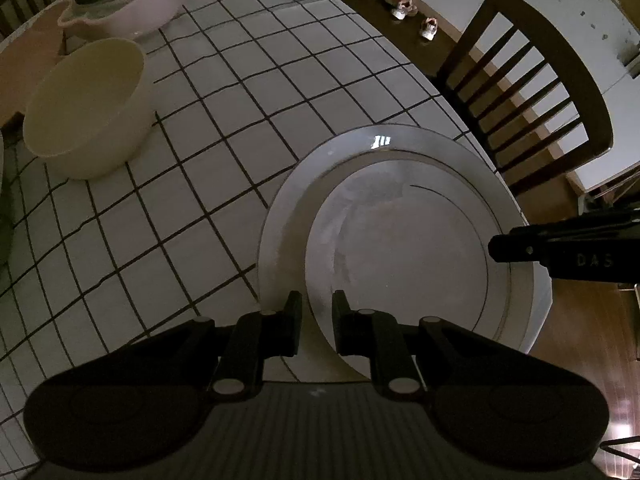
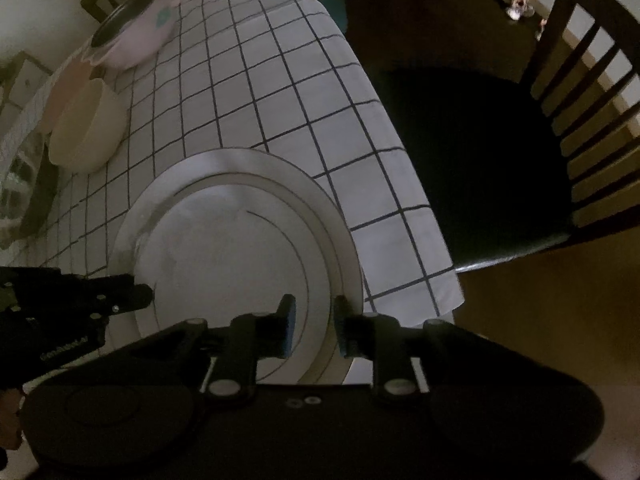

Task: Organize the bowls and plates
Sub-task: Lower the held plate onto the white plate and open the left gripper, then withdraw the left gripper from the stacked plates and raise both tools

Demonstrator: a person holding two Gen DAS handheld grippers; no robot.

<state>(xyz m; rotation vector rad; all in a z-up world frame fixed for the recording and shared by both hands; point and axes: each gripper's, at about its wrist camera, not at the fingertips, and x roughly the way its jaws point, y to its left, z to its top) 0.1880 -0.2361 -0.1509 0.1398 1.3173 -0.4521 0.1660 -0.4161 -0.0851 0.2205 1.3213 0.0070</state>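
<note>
White china takes up the near part of both views: a small plate (image 1: 404,248) lies inside a large plate (image 1: 280,216), and the pair rests on the checked cloth of the table (image 1: 200,128) close to its near corner, the large plate's rim reaching about to the table edge on the right. The left gripper (image 1: 317,320) comes at the stack from the near side, its fingers (image 1: 292,320) narrowly parted with the small plate's rim running between them. Whether they press on that rim cannot be told. The right gripper (image 2: 314,330) has its fingers (image 2: 286,328) likewise narrowly parted astride the rims on the other side of the stack, and contact there is just as unclear. Taking the stack from two sides would probably keep it level and stop the top plate from sliding.

Well apart, toward the far left of the table, a cream bowl (image 1: 86,110) stands upright just beside a pink pot (image 1: 128,4) with a dark inside. Since the plates are already nested, the bowl looks like what is left to sort. A wooden chair (image 1: 524,92) stands beyond the table's right edge.
</note>
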